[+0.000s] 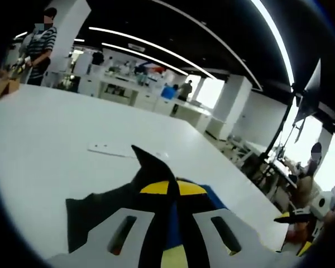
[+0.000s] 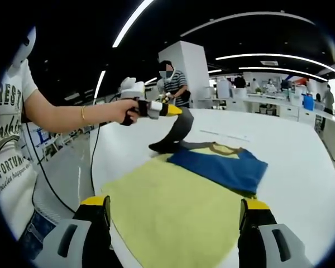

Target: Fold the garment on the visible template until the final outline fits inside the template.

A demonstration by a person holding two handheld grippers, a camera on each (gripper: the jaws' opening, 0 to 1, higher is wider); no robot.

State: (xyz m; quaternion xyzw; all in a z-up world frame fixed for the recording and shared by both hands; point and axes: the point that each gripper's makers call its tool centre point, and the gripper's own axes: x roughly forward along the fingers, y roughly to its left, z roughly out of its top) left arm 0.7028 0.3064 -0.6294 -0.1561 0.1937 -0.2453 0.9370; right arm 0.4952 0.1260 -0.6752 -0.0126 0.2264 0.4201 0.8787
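A blue garment (image 2: 220, 166) with a dark sleeve (image 2: 176, 134) lies at the far end of a yellow template mat (image 2: 156, 218) on the white table (image 2: 290, 151). In the right gripper view a hand holds my left gripper (image 2: 166, 109) above the garment's far corner, shut on the dark sleeve and lifting it off the table. In the left gripper view that dark cloth (image 1: 153, 167) rises in a point between the white jaws of my left gripper (image 1: 170, 223), with blue and yellow below. My right gripper (image 2: 173, 209) hovers over the near part of the mat, jaws wide apart and holding nothing.
A thin white strip (image 1: 109, 149) lies flat on the table beyond the garment. A person in a striped shirt (image 2: 176, 84) stands at the far table edge. Desks and other people fill the room behind. The holder's body (image 2: 14, 139) is at the left.
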